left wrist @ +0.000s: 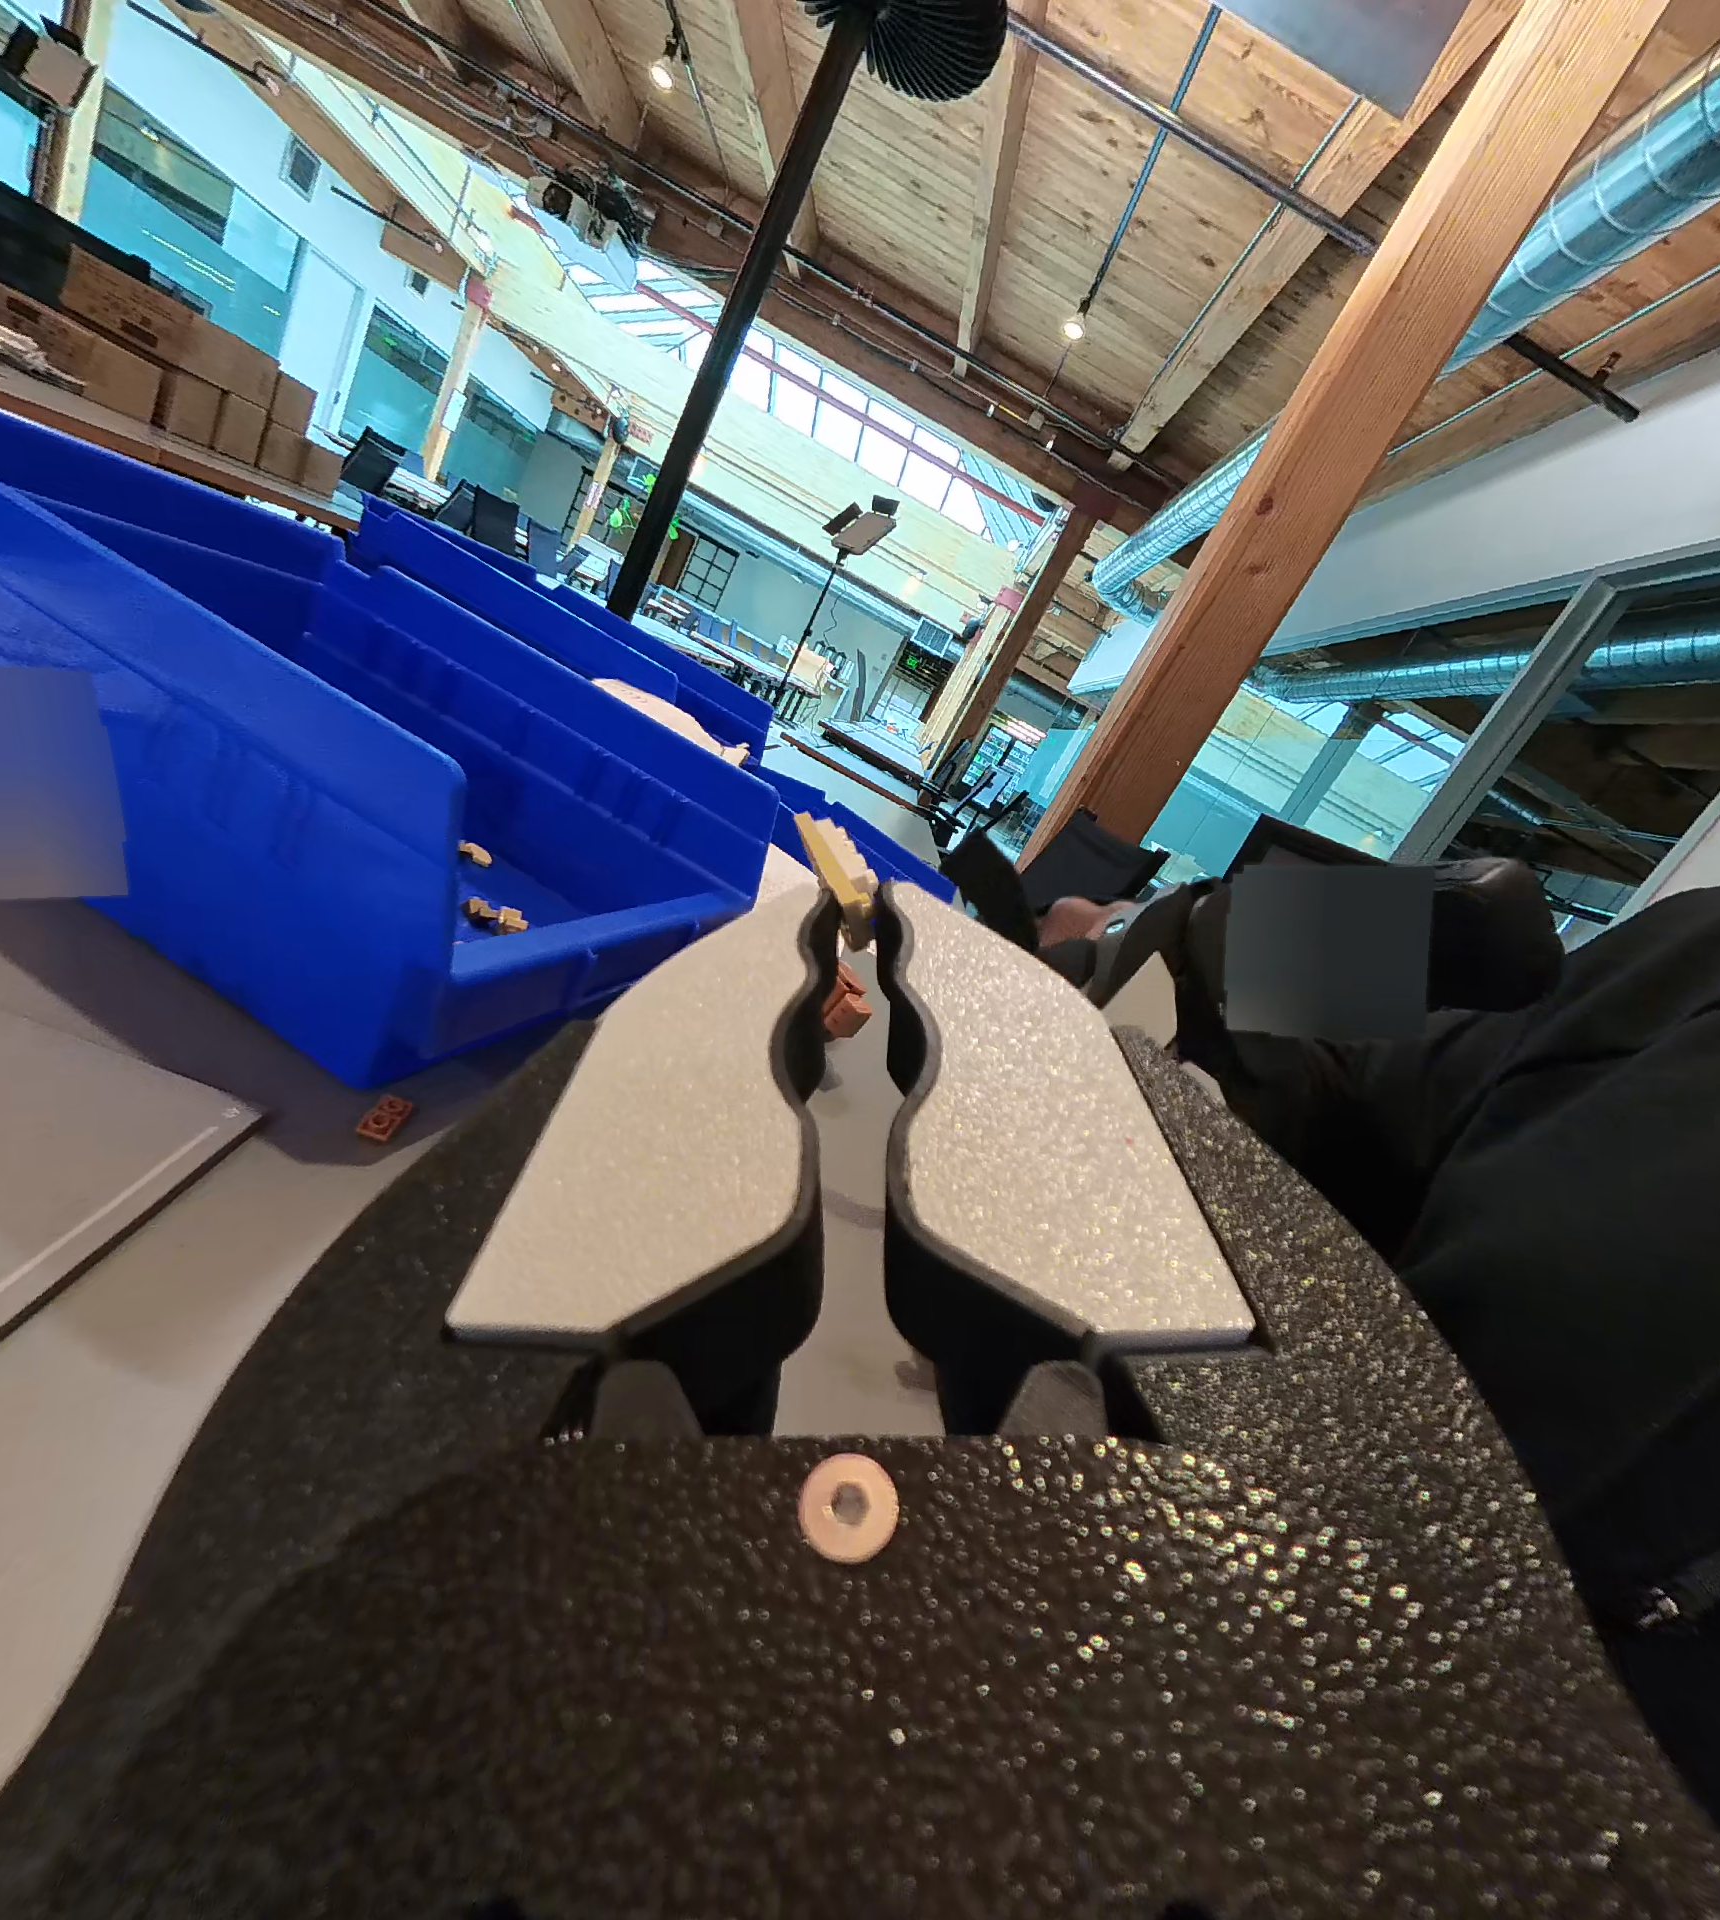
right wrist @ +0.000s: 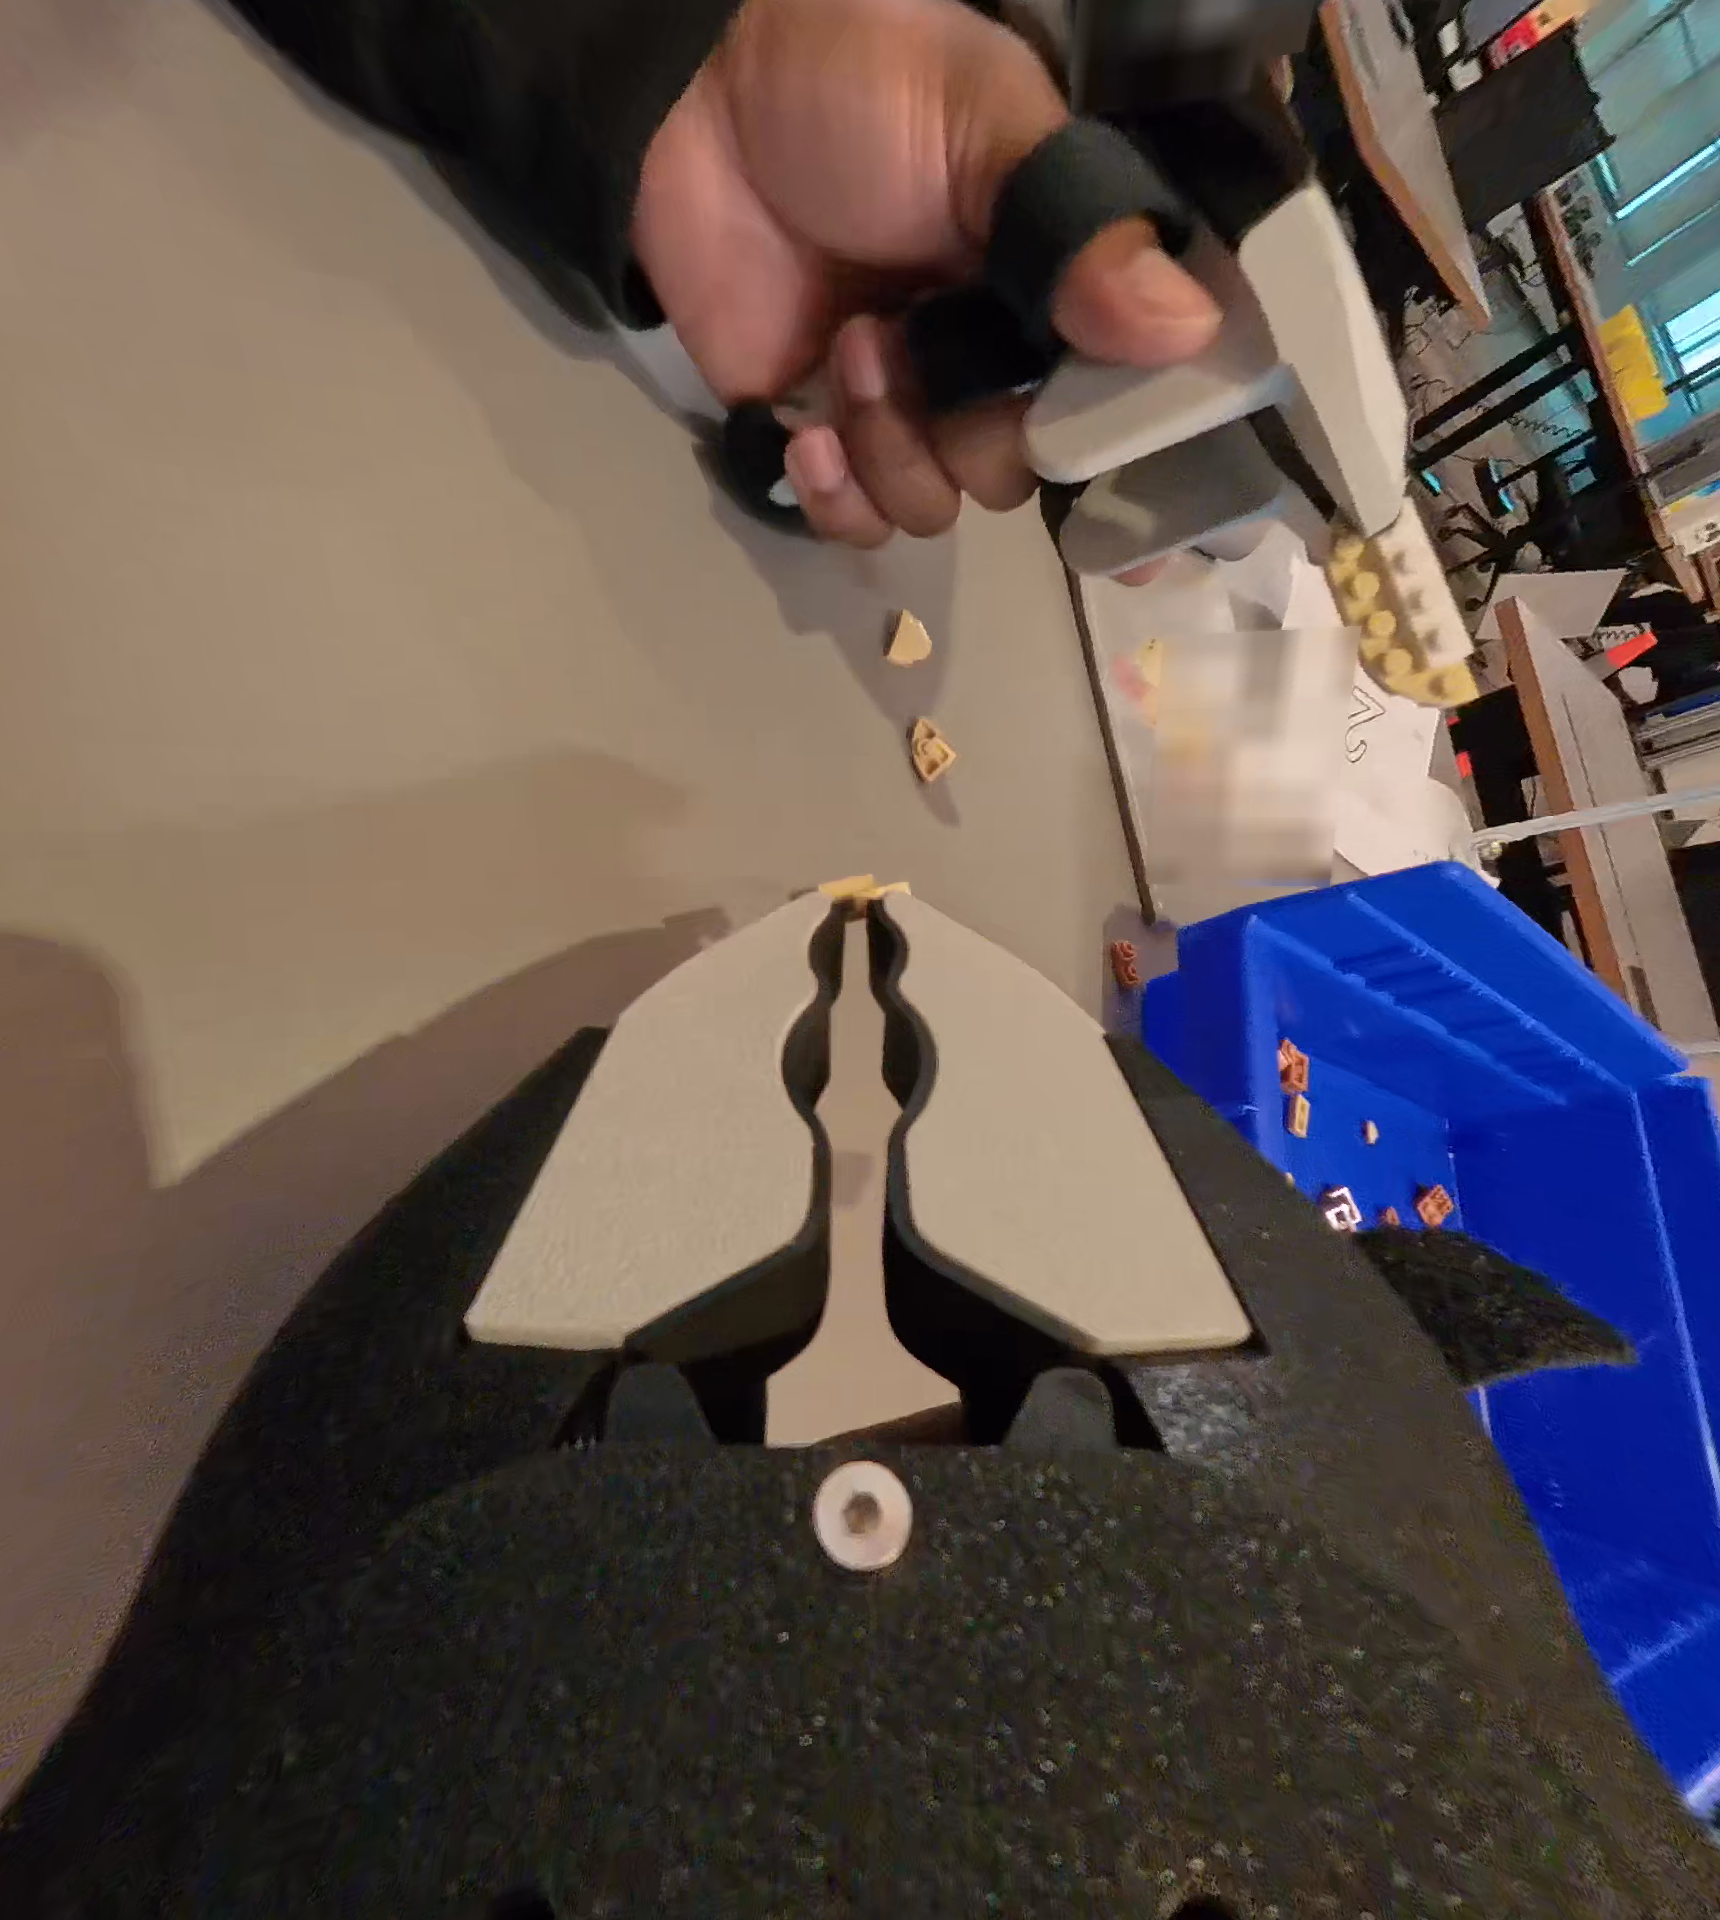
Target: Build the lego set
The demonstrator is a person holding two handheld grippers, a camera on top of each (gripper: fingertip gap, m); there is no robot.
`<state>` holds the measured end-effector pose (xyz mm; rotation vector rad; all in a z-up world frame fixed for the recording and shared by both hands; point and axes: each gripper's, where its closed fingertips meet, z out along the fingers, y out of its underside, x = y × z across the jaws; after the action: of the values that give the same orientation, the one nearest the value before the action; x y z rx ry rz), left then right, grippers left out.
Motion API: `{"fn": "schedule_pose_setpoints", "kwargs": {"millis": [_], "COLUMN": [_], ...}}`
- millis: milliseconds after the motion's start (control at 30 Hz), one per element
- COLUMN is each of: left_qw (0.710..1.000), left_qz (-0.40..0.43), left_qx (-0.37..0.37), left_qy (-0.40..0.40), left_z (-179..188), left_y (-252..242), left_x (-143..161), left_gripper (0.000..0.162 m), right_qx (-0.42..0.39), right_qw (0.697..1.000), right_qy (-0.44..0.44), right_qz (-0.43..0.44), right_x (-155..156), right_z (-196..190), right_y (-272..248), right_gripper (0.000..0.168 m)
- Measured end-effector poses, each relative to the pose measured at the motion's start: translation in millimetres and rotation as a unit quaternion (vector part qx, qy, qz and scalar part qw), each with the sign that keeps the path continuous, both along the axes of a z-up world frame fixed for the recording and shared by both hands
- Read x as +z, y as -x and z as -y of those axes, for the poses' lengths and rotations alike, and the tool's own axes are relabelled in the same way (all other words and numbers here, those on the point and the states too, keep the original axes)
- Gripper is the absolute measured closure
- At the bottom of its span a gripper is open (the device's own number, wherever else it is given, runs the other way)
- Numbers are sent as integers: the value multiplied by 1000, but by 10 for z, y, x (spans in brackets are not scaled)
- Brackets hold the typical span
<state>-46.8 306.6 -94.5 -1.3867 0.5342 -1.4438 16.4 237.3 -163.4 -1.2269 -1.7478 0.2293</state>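
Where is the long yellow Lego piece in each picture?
Left wrist view: yellow piece sits mid-frame, pinched at the left tongs' tips.
Right wrist view: upper right, sticking out of the same tongs, far off.
Shared landmark: blue bin.

Light is glinting off the pebbled black plastic body of the left gripper (left wrist: pixel 854 914) and the glossy blue plastic bin (left wrist: pixel 523 914), while the grey table (right wrist: pixel 264 623) is looking smooth and matt.
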Motion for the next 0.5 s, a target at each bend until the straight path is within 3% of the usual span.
{"fn": "schedule_pose_setpoints", "kwargs": {"millis": [300, 500], "left_qw": [1000, 1000], "left_qz": [-5, -9], "left_qx": [-1, -5], "left_qy": [-2, -2], "left_z": [13, 23], "left_y": [-11, -28], "left_x": [-5, -13], "left_gripper": [156, 156], "right_qx": [-13, -76], "right_qw": [999, 991], "right_qy": [46, 93], "right_qz": [18, 65], "right_x": [-68, -307], "right_z": [-103, -280], "right_y": [-75, -377], "right_gripper": [154, 151]}}
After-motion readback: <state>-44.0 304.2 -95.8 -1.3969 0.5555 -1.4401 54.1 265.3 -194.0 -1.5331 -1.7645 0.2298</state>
